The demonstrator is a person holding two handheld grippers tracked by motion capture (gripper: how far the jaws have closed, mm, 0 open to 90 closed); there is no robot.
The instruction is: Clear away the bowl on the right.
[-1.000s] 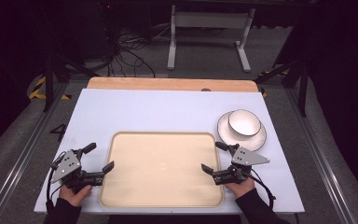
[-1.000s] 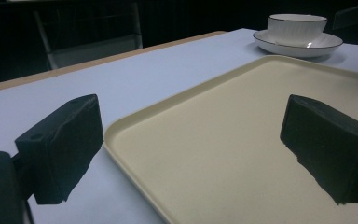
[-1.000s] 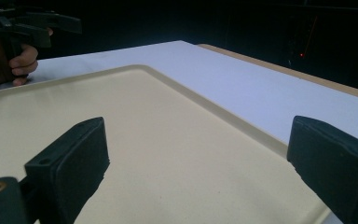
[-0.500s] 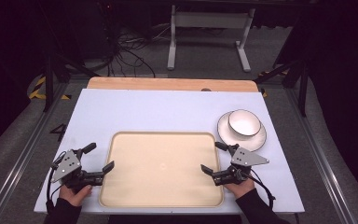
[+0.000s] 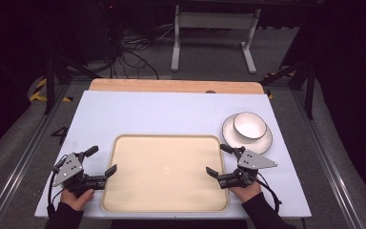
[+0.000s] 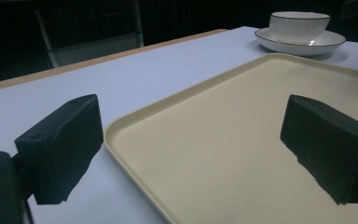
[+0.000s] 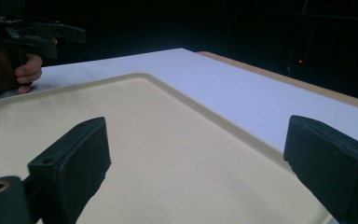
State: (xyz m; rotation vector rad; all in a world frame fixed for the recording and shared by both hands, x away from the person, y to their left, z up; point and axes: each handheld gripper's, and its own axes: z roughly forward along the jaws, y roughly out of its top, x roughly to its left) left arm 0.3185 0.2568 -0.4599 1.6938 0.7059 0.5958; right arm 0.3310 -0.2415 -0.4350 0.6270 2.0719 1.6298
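At the near edge of the surface (image 5: 171,112) I hold a hand-held gripper in each hand, one on either side of the cream tray (image 5: 164,171). The left hand-held gripper (image 5: 100,164) sits just off the tray's left rim, jaws spread wide and holding nothing; in the left gripper view one jaw hangs over the bare surface and the other over the tray floor, so the rim lies between them. The right hand-held gripper (image 5: 218,161) mirrors it at the right rim, jaws likewise spread and empty, with the far right corner of the tray running between them in the right gripper view. My left hand (image 5: 76,198) and right hand (image 5: 245,191) both rest low at the near edge, forearms coming in from below, jaws pointing inward toward the tray's middle.

The tray lies flat and empty, close to the near edge and centred between the side edges.

Risks, in my judgement: the rim is low and smooth, so a shallow bite on either side could slip as I close. An uneven lift would tilt the tray. Toward the far right corner, the white bowl (image 5: 249,125) stands on its saucer (image 5: 263,142) near the right hand-held gripper; a careless swing there could knock them.
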